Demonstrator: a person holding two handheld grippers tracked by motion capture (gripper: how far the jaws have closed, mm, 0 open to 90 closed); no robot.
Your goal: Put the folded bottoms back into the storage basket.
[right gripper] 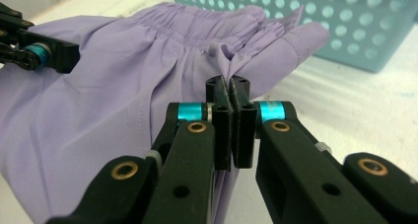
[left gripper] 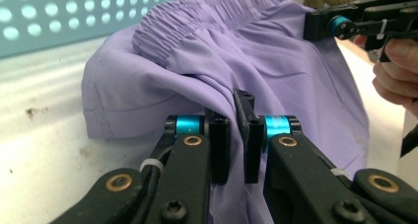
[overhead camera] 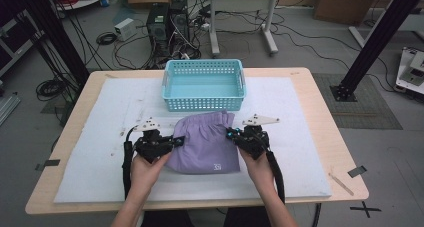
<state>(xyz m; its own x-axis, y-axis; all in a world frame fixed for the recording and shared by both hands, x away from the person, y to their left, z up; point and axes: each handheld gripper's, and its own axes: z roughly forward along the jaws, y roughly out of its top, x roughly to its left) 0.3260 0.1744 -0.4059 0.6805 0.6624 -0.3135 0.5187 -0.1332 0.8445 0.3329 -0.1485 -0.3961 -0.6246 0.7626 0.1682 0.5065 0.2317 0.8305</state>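
Observation:
Folded lilac shorts (overhead camera: 205, 144) with a gathered elastic waistband lie on the white mat, just in front of a teal basket (overhead camera: 204, 84). My left gripper (overhead camera: 176, 140) pinches the shorts' left side; its jaws are shut on a fold of the fabric (left gripper: 276, 71), seen close in the left gripper view (left gripper: 231, 135). My right gripper (overhead camera: 231, 135) pinches the right side, jaws shut on a bunched fold near the waistband (right gripper: 148, 81) in the right gripper view (right gripper: 230, 105). The cloth between both grippers is slightly lifted and puckered.
The perforated teal basket (right gripper: 345, 21) stands empty at the back middle of the mat (overhead camera: 100, 152). The wooden table's edge (overhead camera: 330, 127) runs around the mat. Beyond the table are computer towers, cables and a black frame post.

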